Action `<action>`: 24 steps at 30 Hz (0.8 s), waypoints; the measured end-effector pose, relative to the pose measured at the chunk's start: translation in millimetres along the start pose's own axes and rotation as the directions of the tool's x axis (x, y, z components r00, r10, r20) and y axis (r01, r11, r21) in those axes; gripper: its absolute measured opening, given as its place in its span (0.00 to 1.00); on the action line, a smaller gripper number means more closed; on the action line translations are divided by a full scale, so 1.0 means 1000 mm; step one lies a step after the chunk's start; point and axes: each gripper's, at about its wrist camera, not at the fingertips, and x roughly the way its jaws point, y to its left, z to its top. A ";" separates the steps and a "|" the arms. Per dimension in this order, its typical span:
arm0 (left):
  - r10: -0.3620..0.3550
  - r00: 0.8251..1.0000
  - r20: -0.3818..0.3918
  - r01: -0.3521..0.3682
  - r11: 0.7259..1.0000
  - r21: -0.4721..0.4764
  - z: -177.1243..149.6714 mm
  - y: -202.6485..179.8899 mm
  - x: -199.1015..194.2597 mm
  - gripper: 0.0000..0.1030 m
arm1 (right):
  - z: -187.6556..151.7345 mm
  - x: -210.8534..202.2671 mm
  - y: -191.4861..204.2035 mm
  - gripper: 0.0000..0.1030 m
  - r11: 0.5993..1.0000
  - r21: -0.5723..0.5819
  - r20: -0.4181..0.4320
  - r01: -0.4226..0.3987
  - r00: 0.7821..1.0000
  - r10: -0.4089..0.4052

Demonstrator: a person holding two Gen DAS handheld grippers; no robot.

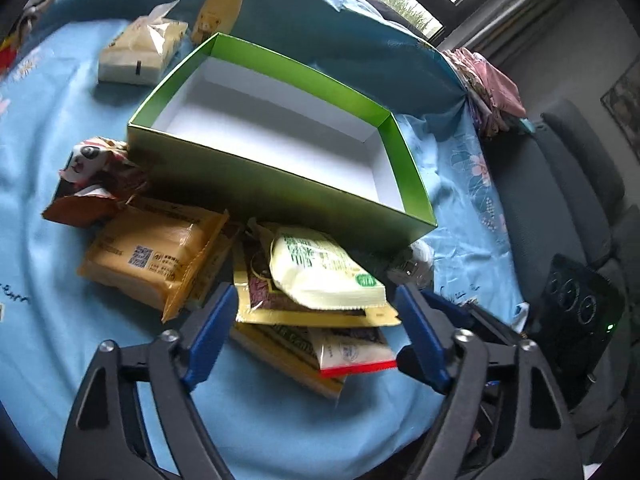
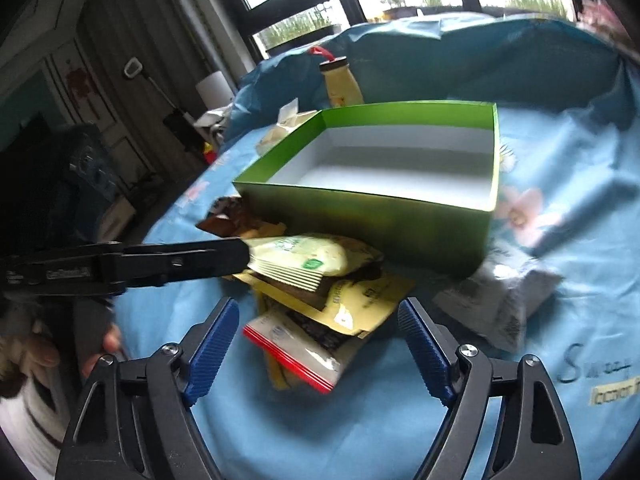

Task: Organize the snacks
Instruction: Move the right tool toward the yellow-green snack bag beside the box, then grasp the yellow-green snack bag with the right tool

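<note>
An empty green box (image 1: 224, 172) with a white inside sits on the blue cloth; it also shows in the right wrist view (image 2: 360, 216). A pile of snack packets lies in front of it: a pale green-print packet (image 1: 324, 272) on top, a yellow packet (image 1: 280, 308), a red-edged packet (image 1: 352, 354), an orange packet (image 1: 156, 256). My left gripper (image 1: 316, 320) is open, its fingers either side of the pile. My right gripper (image 2: 318, 336) is open above the red-edged packet (image 2: 296, 344). The left gripper's arm (image 2: 160, 262) reaches the pale packet (image 2: 304, 258).
A panda-print packet (image 1: 92, 164) lies left of the box. A white packet (image 1: 140, 48) and a yellow bottle (image 1: 218, 8) stand behind it. A silver packet (image 2: 500, 296) lies right of the pile. A dark sofa (image 1: 568, 200) is beyond the table edge.
</note>
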 end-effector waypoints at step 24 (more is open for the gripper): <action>-0.119 0.984 -0.134 0.088 0.972 -0.217 0.021 0.036 0.015 0.22 | 0.012 0.052 -0.042 0.42 0.893 0.380 -0.048 -0.243 0.959 0.281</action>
